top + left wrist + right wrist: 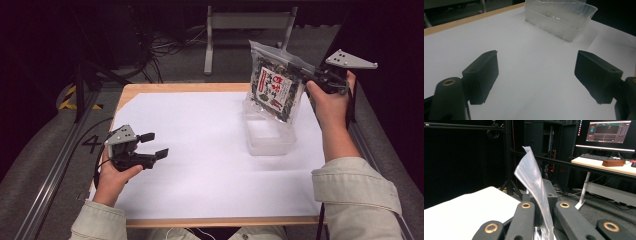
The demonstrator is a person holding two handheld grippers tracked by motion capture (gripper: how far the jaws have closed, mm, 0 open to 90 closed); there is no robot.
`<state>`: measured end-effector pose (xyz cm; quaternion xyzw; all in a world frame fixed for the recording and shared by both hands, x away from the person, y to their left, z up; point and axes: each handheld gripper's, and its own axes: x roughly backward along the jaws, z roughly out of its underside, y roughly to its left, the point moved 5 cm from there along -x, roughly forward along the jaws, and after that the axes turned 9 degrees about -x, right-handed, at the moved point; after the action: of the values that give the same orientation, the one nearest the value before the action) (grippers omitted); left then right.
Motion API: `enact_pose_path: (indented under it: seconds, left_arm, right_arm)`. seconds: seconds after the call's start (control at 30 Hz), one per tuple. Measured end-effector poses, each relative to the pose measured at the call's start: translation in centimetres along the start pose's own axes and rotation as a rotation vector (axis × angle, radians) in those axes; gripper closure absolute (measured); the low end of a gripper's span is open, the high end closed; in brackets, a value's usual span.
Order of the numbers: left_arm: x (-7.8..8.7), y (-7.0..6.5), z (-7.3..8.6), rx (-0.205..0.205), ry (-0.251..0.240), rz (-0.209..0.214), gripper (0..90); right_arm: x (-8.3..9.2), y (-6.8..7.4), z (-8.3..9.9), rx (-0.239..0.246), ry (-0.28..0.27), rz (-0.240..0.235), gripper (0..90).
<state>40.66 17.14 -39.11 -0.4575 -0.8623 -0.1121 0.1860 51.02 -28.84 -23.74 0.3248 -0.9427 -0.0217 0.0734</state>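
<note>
Above clear tub, crinkly printed pouch

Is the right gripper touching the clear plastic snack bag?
Touching: in the right gripper view, the right gripper has its jaws closed on the clear plastic snack bag.

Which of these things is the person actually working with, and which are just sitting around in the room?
In use:
- snack bag, clamped by the right gripper, held over the container
- clear plastic container on the white table
- left gripper, open, holding nothing

Just around:
- monitor
- keyboard
- brown box
- floor cables
</note>
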Motion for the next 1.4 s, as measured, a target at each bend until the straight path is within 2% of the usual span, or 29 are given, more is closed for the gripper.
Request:
enact_pose_path:
  seconds: [0.07, 0.2, 0.4, 0.83, 1.07, 1.27, 1.4]
  left_arm:
    - [-0.1, 0.0, 0.1, 0.004, 0.005, -0.002, 20.2]
    - [-0.2, 0.0, 0.1, -0.001, 0.007, 0.0, 20.2]
    - [-0.2, -0.1, 0.2, 0.001, 0.012, 0.005, 20.2]
    - [-0.3, -0.2, 0.3, 0.009, 0.02, 0.011, 20.2]
    - [-0.4, -0.2, 0.3, 0.008, 0.02, 0.013, 20.2]
    - [-0.4, -0.3, 0.3, 0.01, 0.018, 0.009, 20.3]
    - [-0.3, -0.2, 0.3, 0.003, 0.015, 0.007, 20.3]
  right_arm:
    - [0.0, 0.0, 0.1, -0.001, -0.003, -0.003, 88.2]
    - [0.0, -0.1, 0.1, 0.018, -0.009, 0.025, 88.2]
    - [-0.1, -0.2, 0.7, 0.026, 0.003, 0.036, 88.2]
    - [-0.7, -0.5, 3.3, 0.008, 0.043, 0.025, 88.1]
    - [-0.5, -0.4, 4.3, -0.034, 0.041, -0.009, 88.0]
    - [-0.7, 0.0, 4.4, -0.025, 0.063, -0.016, 87.9]
    - [-0.8, 0.2, 4.7, -0.013, 0.081, 0.0, 87.8]
